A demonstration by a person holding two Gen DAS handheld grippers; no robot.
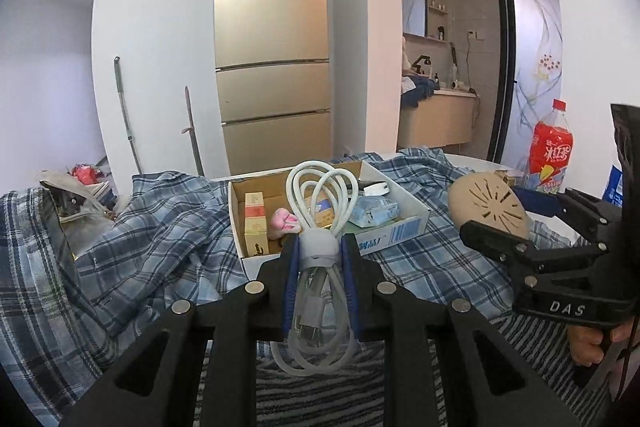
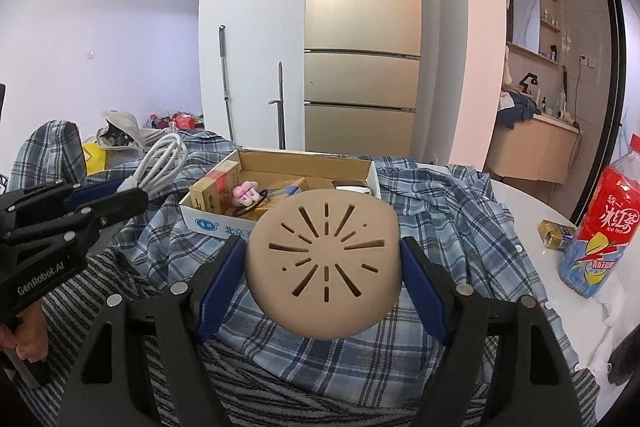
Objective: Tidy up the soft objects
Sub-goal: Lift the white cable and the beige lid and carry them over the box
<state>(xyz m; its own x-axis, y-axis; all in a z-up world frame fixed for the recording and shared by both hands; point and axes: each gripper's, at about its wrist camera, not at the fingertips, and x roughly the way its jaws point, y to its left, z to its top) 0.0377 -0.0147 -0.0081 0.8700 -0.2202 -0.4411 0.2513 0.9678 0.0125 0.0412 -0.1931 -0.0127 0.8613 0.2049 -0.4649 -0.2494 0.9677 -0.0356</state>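
My left gripper [image 1: 319, 247] is shut on a coiled white cable [image 1: 320, 195] bound by a grey strap, held up in front of an open cardboard box [image 1: 400, 227]. From the right wrist view, that left gripper [image 2: 120, 195] and the cable [image 2: 164, 163] sit at the left of the box [image 2: 208, 223]. My right gripper [image 2: 320, 247] is shut on a round tan foam pad [image 2: 326, 263] with cut slits, its blue pads pressing both sides. In the left wrist view the right gripper [image 1: 520, 239] holds the tan pad [image 1: 488, 203] to the right of the box.
The box holds small yellow-red cartons [image 1: 256, 223], a pink soft item [image 1: 284, 221] and a blue pack [image 1: 374, 211]. A blue plaid shirt [image 2: 460, 211] and a striped grey cloth [image 1: 320, 399] cover the surface. A red iced-tea bottle [image 2: 600, 227] and a small gold box [image 2: 556, 233] stand on the white table [image 2: 528, 199].
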